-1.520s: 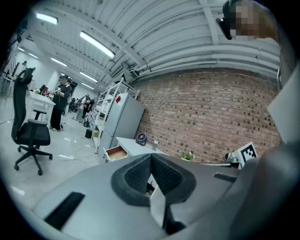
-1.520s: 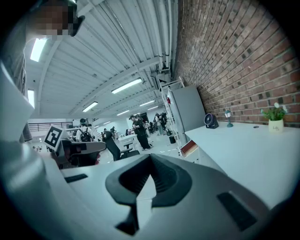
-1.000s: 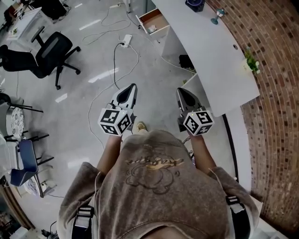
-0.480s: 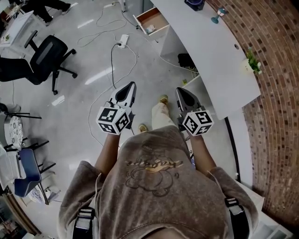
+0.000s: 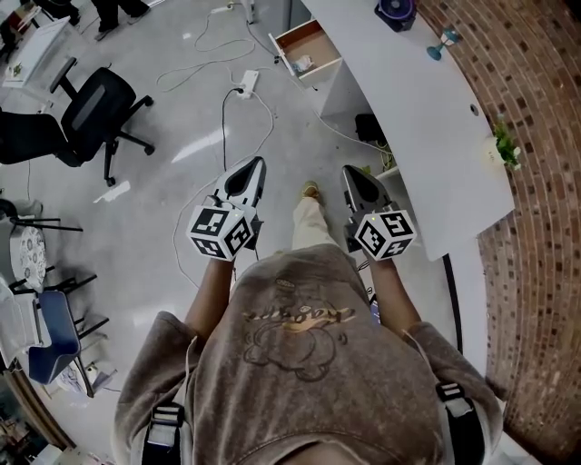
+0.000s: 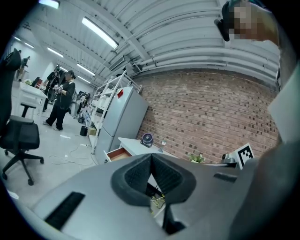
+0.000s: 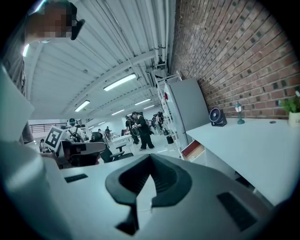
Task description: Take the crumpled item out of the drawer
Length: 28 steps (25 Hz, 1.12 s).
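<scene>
Far ahead in the head view, an open wooden-lined drawer (image 5: 307, 41) sticks out of the end of the long white desk (image 5: 418, 109). A small pale crumpled item (image 5: 302, 64) lies inside it. My left gripper (image 5: 258, 164) and right gripper (image 5: 349, 174) are held side by side at waist height, well short of the drawer, both shut and empty. The left gripper (image 6: 151, 155) has the drawer (image 6: 117, 153) beyond its tips in its own view. In the right gripper view, the right gripper (image 7: 150, 156) points toward the drawer (image 7: 193, 149).
A black office chair (image 5: 93, 107) stands at the left. A power strip (image 5: 245, 82) and a cable (image 5: 224, 123) lie on the floor between me and the drawer. A fan (image 5: 398, 11), small lamp (image 5: 442, 43) and plant (image 5: 504, 145) sit on the desk by the brick wall (image 5: 545, 182). A grey cabinet (image 6: 123, 117) rises behind.
The person has stepped forward, one leg now out in front. Both grippers stay shut and in the same pose.
</scene>
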### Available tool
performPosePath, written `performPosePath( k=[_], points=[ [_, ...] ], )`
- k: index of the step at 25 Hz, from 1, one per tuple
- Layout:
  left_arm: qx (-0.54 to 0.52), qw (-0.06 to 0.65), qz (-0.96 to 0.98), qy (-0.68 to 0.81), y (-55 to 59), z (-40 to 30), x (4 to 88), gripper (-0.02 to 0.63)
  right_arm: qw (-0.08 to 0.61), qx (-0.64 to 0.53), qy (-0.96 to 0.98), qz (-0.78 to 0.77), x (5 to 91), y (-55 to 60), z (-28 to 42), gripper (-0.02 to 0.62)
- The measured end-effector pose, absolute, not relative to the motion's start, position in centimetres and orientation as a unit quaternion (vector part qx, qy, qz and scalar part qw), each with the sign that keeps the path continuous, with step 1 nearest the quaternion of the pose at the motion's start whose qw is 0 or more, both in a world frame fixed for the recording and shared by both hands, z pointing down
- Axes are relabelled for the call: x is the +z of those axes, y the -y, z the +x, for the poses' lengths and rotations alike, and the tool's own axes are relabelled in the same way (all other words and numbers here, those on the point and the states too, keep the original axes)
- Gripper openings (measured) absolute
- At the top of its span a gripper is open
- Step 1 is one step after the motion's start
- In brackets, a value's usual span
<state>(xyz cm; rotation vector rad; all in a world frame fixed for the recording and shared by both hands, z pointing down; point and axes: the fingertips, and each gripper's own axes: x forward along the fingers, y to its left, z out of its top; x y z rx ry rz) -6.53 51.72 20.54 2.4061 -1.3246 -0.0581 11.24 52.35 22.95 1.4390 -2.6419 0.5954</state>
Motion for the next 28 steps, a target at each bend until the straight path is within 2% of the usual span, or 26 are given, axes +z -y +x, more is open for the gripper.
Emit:
performPosePath(
  k=[28],
  points=[
    [-0.029, 0.198, 0.834, 0.515, -27.0, -2.5, 18.7, 0.008, 0.053, 0.202, 0.885, 0.417, 21.9, -25.5, 14.3, -0.003]
  ],
)
